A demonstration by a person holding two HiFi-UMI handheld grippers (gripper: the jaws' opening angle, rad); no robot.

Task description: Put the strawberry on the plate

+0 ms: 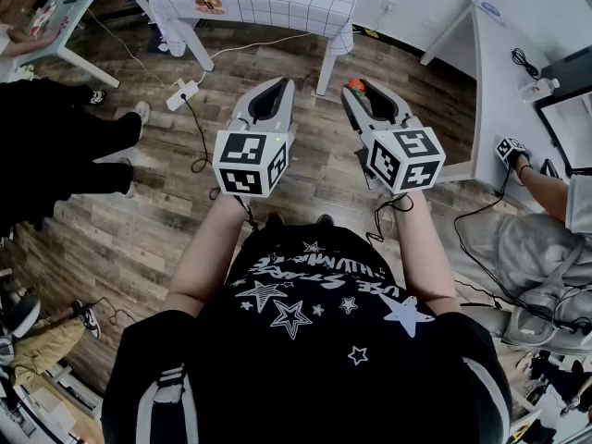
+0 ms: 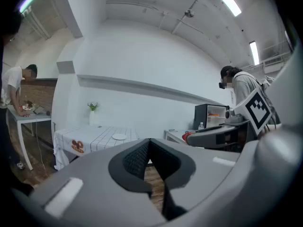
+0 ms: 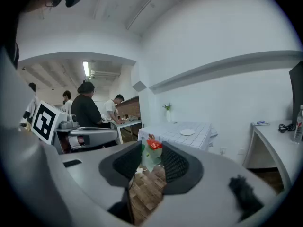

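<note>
In front of the standing person, both forearms extend forward at waist height, and each hand holds its gripper level above the wooden floor [image 1: 305, 109].

- The left gripper [image 1: 283, 84] points ahead with its jaw tips pressed together. Nothing is between them.
- The right gripper [image 1: 357, 91] is beside the left gripper, angled slightly inward. Its jaws are clamped on the strawberry [image 3: 154, 145] at the tips.

Clearances:
- The table with the checked cloth [image 1: 277, 3] stands ahead, well apart from both grippers. Bare floor lies between the grippers and the table.
- The plate [image 3: 187, 132] rests on the table top, near the far side.
- A white desk [image 1: 499, 91] borders the space on the right.
- A power strip [image 1: 183, 92] and its cable lie on the floor to the front left.
- Other persons stand or sit at the left and right edges of the area.

Task item: the strawberry is small. The top is red, with a green tuft in the head view, and the lower part looks pale and greenish. It is off the plate and is carried in the air by the right gripper.
</note>
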